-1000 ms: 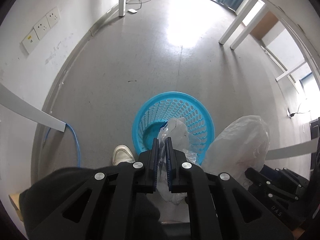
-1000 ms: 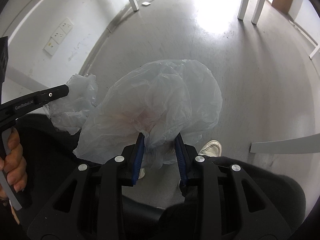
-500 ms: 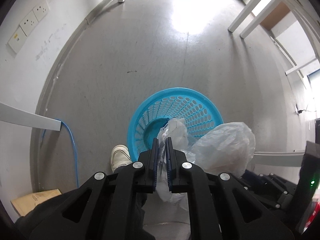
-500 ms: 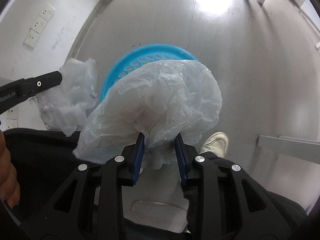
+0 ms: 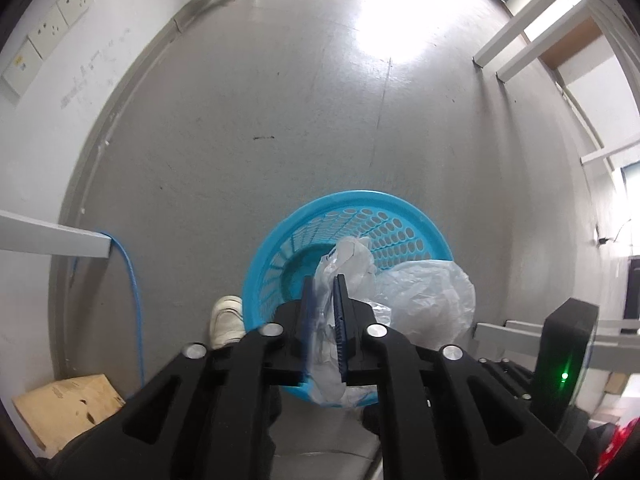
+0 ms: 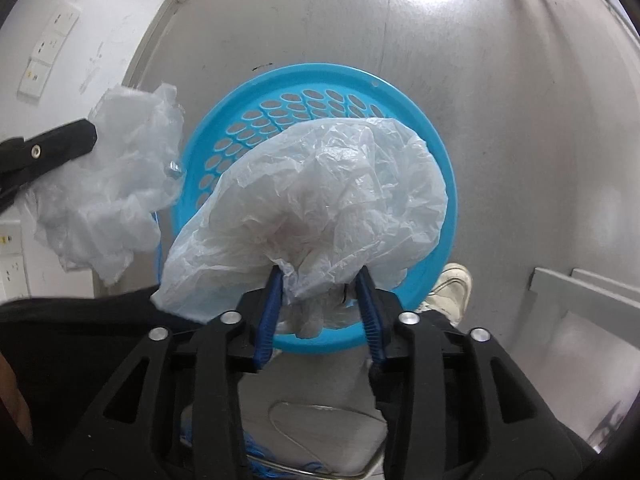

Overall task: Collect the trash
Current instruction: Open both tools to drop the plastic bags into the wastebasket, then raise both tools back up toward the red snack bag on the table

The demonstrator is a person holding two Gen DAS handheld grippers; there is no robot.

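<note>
Right wrist view: right gripper (image 6: 320, 286) fingers (image 6: 269, 304) clamped on gathered neck of large crumpled plastic bag (image 6: 320, 196), bag ballooned directly above blue basket (image 6: 448, 184) on floor (image 6: 500, 80). At left edge, left gripper (image 6: 92, 136) tip with small plastic bag (image 6: 116, 184), hanging beside basket rim. White shoe (image 6: 452, 288) just beside basket.

Left wrist view: left gripper (image 5: 323, 286) fingers (image 5: 340, 320) pinched nearly together on small plastic bag (image 5: 348, 264), over near rim of blue basket (image 5: 348, 200). Large bag (image 5: 432, 296) to right. Cardboard box (image 5: 64, 408), blue cable (image 5: 132, 280) left; wall sockets (image 5: 52, 28) beyond.
</note>
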